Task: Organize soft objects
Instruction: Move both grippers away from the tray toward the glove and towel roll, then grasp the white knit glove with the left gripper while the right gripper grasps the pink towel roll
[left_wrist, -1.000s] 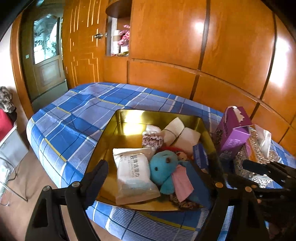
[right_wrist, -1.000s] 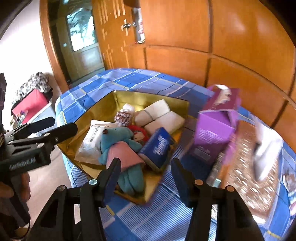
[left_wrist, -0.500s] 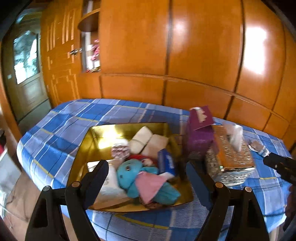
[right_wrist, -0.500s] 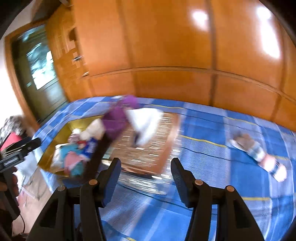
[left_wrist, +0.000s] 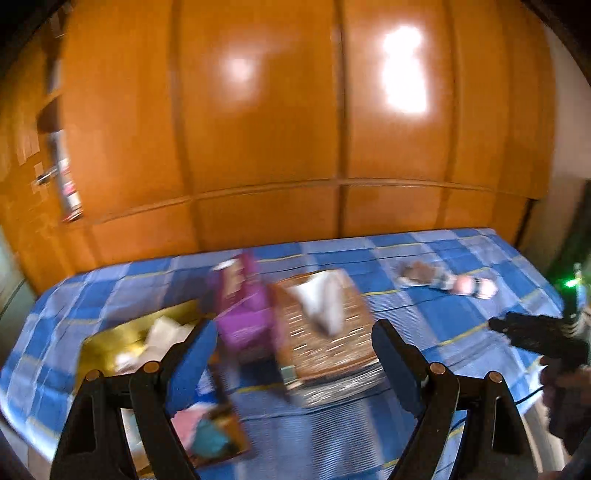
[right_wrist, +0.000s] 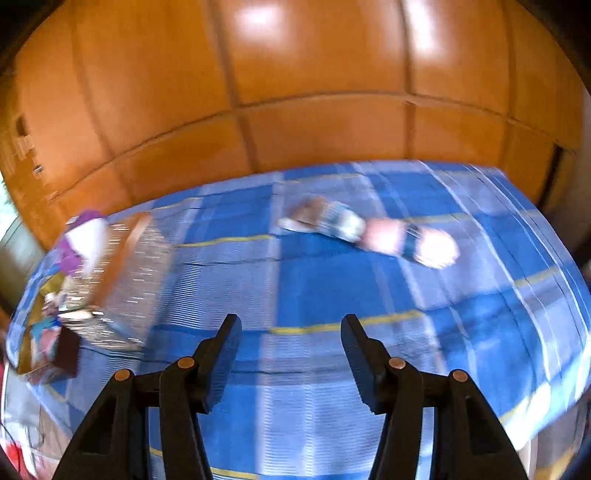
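A row of small soft items (right_wrist: 369, 229), blurred, lies on the blue checked cloth (right_wrist: 498, 258) ahead of my right gripper (right_wrist: 290, 325), which hangs open and empty above the cloth. The same soft items (left_wrist: 447, 282) show far right in the left wrist view. My left gripper (left_wrist: 293, 338) is open and empty above the near table edge. The gold tray (left_wrist: 107, 339) with soft things sits at lower left; a pink and teal toy (left_wrist: 199, 430) lies in it. My right gripper's body (left_wrist: 535, 336) shows at the right edge there.
A purple tissue box (left_wrist: 245, 314) and a glittery tissue box with a white tissue (left_wrist: 325, 332) stand right of the tray; the glittery box (right_wrist: 122, 280) is left in the right wrist view. Orange wood panelling (left_wrist: 295, 129) runs behind the table.
Both views have swung rightward from the gold tray across the tissue boxes. The soft items on the cloth have come into view, nearer in the right wrist view. Both grippers stayed open.
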